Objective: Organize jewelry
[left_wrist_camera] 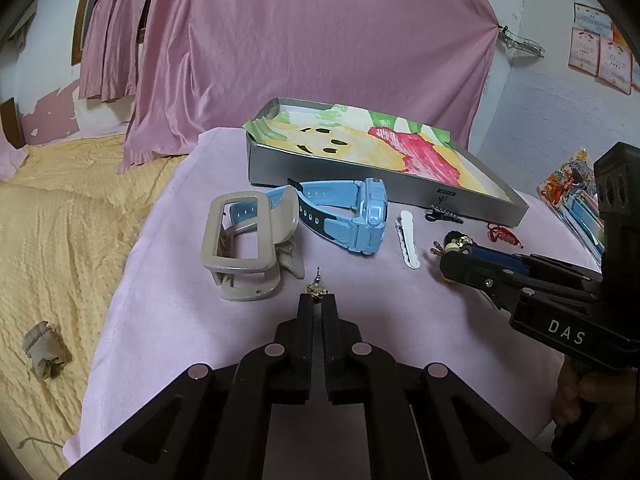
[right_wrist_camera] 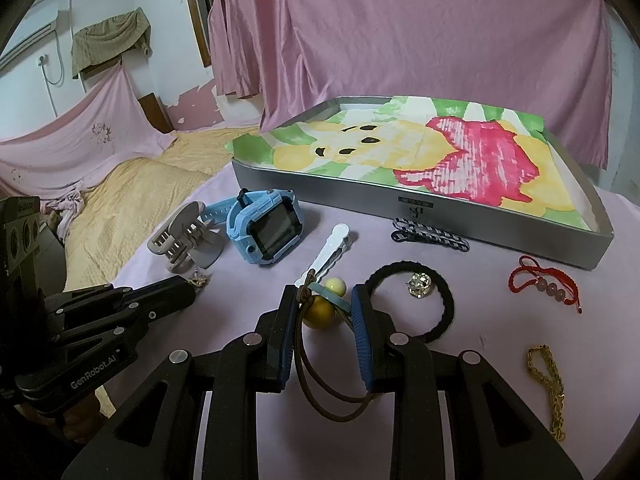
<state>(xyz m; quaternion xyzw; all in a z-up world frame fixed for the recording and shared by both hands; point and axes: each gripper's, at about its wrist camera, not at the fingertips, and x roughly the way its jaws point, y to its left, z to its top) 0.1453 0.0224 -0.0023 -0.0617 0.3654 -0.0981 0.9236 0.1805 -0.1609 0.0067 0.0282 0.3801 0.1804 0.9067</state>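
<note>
On the bench (right_wrist_camera: 240,360) covered with pink cloth, the left tool (left_wrist_camera: 318,299) is almost fully closed, and a small gold earring (left_wrist_camera: 317,289) sits right at its tips; whether the pads really pinch it or only touch it, I cannot tell for sure. The right tool (right_wrist_camera: 322,306) is partly open and grips a hair tie (right_wrist_camera: 320,384) with beads (right_wrist_camera: 318,312): the brown cord runs between its fingers and hangs back in a loop.

The silver tray (right_wrist_camera: 360,196), lined with a painted paper, lies at 12 o'clock in both views. Between it and the tools are a blue watch (right_wrist_camera: 264,224), a grey claw clip (left_wrist_camera: 240,240) at 10 o'clock of the left tool, a white clip (right_wrist_camera: 332,252), a dark chain clip (right_wrist_camera: 430,234), a black band (right_wrist_camera: 440,312) with a crystal stud (right_wrist_camera: 419,285) inside it, a red bracelet (right_wrist_camera: 544,286) at 2 o'clock and a gold chain (right_wrist_camera: 548,384) at 4 o'clock of the right tool.

The earring looks very light, hard and slippery, with a thin post that probably bends easily; I think it is best pinched at the decorated body, not at the post, and lifted slowly. The hair tie is soft and stretchy, so it should be safe to hold at the beads or the knot. The chain will be limp and may slide out, so taking it at the middle seems better.
</note>
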